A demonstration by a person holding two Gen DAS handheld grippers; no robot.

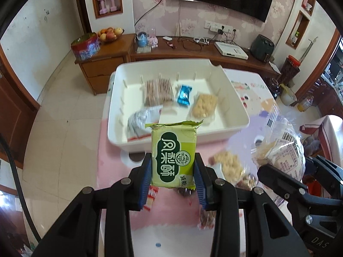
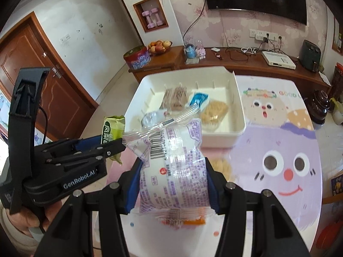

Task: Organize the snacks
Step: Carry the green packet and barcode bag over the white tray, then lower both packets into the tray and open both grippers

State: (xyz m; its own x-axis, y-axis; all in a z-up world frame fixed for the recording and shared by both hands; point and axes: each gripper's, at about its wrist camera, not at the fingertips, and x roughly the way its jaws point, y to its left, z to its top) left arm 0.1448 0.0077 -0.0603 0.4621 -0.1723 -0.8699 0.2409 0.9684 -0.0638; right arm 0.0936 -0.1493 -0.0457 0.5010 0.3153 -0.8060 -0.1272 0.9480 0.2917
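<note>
My left gripper point(image 1: 173, 169) is shut on a green snack packet point(image 1: 173, 152), held upright above the table, just short of the white bin point(image 1: 178, 140). It also shows in the right wrist view point(image 2: 111, 143) with the green packet point(image 2: 113, 128). My right gripper point(image 2: 172, 184) is shut on a clear purple-printed bread bag point(image 2: 173, 167), also seen in the left wrist view point(image 1: 283, 150). The bin point(image 2: 220, 138) holds wafer packs point(image 1: 158, 90), a blue candy point(image 1: 184, 94), a beige cracker pack point(image 1: 203, 107) and a silver packet point(image 1: 141, 120).
Loose snacks point(image 1: 229, 165) lie on the pink cartoon tablecloth point(image 2: 278, 150) between the grippers. The table's left edge drops to a tiled floor. A wooden TV cabinet point(image 1: 193, 51) with a fruit bowl and a tin stands behind.
</note>
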